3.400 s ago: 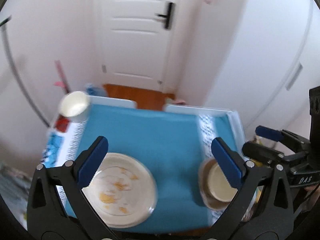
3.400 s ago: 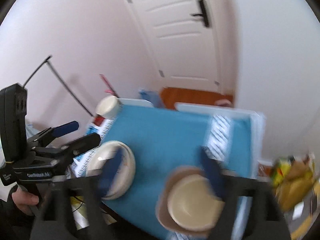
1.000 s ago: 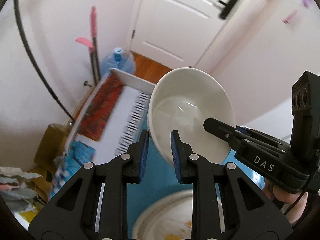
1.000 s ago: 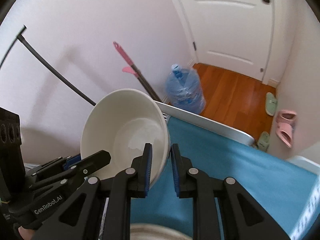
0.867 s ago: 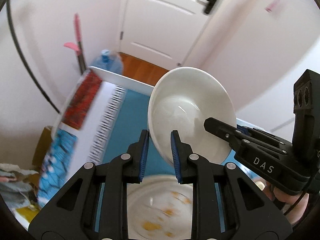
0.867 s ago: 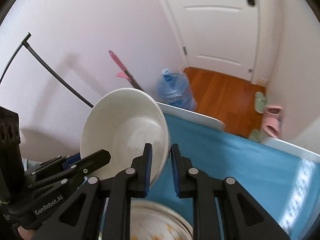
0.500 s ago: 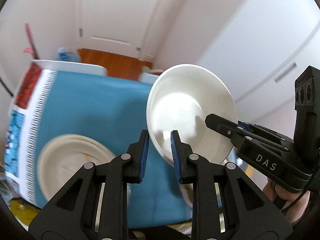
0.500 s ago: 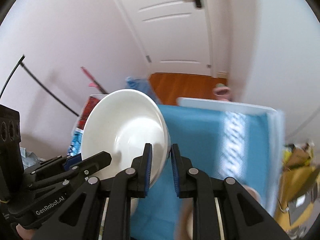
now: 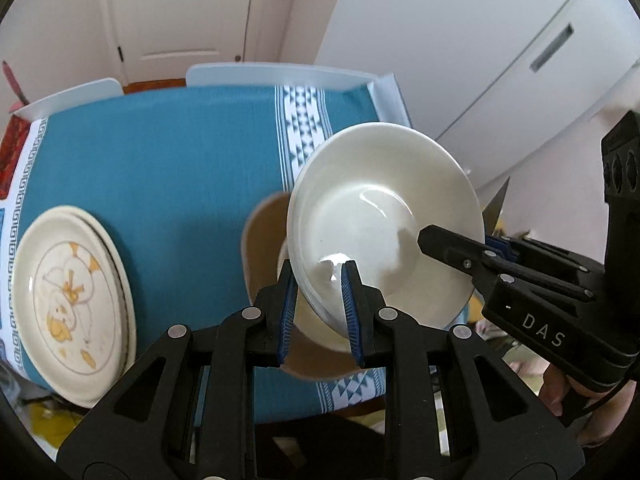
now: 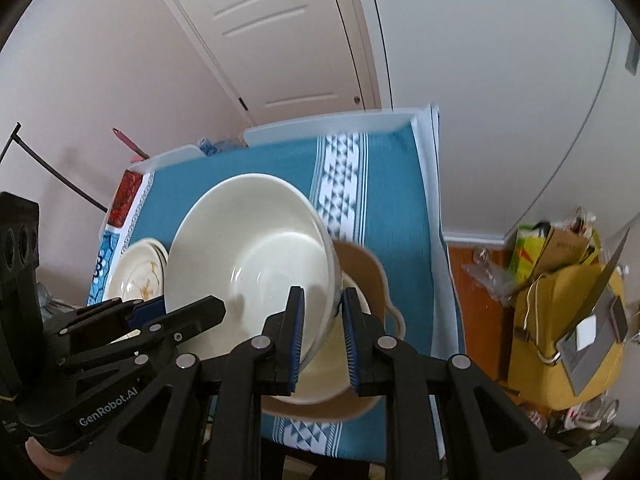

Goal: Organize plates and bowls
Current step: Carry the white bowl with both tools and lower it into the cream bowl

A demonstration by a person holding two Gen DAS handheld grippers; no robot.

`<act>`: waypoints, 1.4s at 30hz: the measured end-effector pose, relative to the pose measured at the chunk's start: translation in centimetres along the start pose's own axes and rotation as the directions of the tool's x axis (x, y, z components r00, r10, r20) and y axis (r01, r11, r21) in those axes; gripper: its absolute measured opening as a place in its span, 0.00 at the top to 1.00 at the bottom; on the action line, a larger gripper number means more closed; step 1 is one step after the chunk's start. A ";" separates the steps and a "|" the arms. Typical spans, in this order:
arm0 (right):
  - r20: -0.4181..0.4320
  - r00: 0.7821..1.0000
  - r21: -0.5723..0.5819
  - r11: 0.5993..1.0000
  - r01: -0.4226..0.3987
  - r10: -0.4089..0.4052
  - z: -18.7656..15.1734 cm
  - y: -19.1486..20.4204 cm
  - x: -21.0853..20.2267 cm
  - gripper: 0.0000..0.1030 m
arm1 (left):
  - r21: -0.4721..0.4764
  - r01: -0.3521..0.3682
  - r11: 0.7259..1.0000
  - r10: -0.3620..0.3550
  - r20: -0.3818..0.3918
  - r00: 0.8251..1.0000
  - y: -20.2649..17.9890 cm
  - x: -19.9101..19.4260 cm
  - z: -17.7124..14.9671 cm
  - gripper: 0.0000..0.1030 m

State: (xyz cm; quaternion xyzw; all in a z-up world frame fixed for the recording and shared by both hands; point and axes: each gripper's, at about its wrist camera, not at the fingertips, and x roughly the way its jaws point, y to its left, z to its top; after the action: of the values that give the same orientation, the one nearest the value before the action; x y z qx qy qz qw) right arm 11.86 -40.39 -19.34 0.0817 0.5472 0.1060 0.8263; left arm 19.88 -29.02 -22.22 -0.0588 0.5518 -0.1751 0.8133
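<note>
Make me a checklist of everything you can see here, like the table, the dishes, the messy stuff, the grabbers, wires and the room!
Surface: table under a blue tablecloth with white patterned bands.
Job's things: white bowl held in the air, tilted, over a brown bowl with a cream dish inside; stack of patterned plates near the table's left edge.
Clutter: yellow bag stuffed with boxes on the floor; pink-handled tool against the wall.
Grippers: left gripper and right gripper both clamp the white bowl's rim on opposite sides.
Cables: black cable along the wall.
Surroundings: white door, wooden floor, white walls.
</note>
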 end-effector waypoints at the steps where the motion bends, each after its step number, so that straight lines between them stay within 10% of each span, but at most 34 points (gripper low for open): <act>1: -0.006 1.000 0.002 1.000 -0.002 0.002 -0.3 -0.3 0.1 0.83 | 0.004 -0.007 1.000 0.007 -0.009 1.000 -0.2 0.3 -0.3 0.81; 42: -0.028 0.997 -0.075 0.995 0.064 -0.066 -3.1 -0.1 2.0 0.83 | 0.139 -0.219 0.966 0.229 -0.064 0.971 -1.8 3.8 -1.3 0.81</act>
State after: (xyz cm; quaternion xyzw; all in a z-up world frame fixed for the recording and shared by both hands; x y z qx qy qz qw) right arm 9.82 -39.89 -22.35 0.0318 0.5576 0.1005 0.8234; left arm 19.55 -31.92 -25.52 0.0645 0.5742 -0.1199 0.8073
